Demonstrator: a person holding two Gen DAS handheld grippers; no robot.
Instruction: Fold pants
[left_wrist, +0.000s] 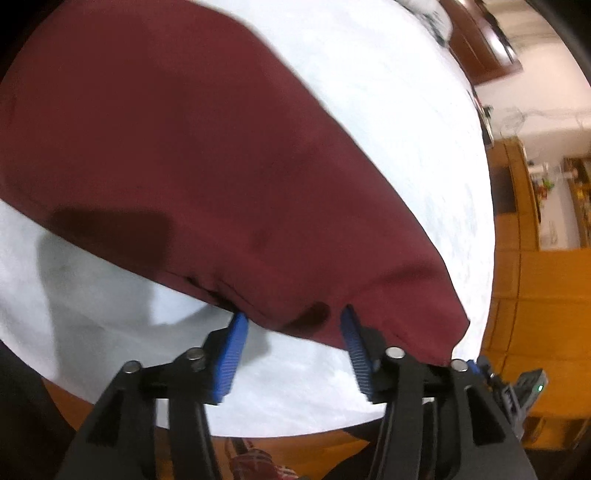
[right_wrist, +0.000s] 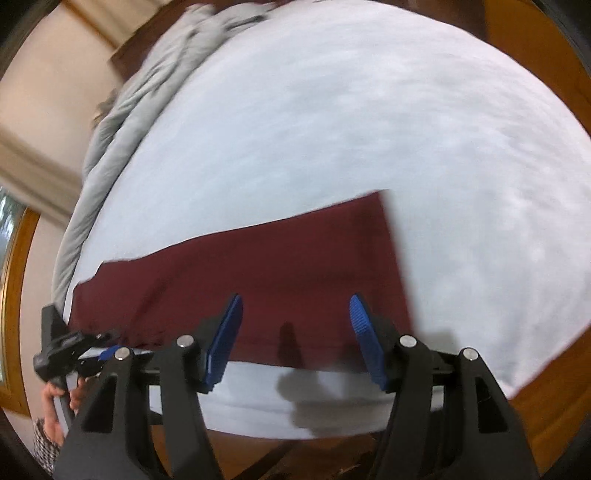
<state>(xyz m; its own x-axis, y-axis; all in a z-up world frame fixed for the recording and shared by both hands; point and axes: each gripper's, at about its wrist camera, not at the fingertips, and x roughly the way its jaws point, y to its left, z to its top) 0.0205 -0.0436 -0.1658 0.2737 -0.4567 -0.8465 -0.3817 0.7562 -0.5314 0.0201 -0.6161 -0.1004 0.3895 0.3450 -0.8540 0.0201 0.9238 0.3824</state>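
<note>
Dark red pants (left_wrist: 184, 147) lie folded flat on a white bed sheet (left_wrist: 406, 110). In the left wrist view my left gripper (left_wrist: 293, 317) hovers at the near edge of the pants, by their right corner. Its blue pads (left_wrist: 232, 343) stand apart, with the cloth edge just past the tips and nothing pinched. In the right wrist view my right gripper (right_wrist: 295, 299) stands open above the near edge of the pants (right_wrist: 277, 266), close to their right end. Its pads (right_wrist: 364, 332) hold nothing.
A crumpled grey blanket (right_wrist: 122, 110) runs along the far left side of the sheet (right_wrist: 332, 110). A hand (right_wrist: 51, 398) holds the left gripper's handle at the lower left. Orange wooden floor (left_wrist: 546, 295) borders the bed, with shelves beyond.
</note>
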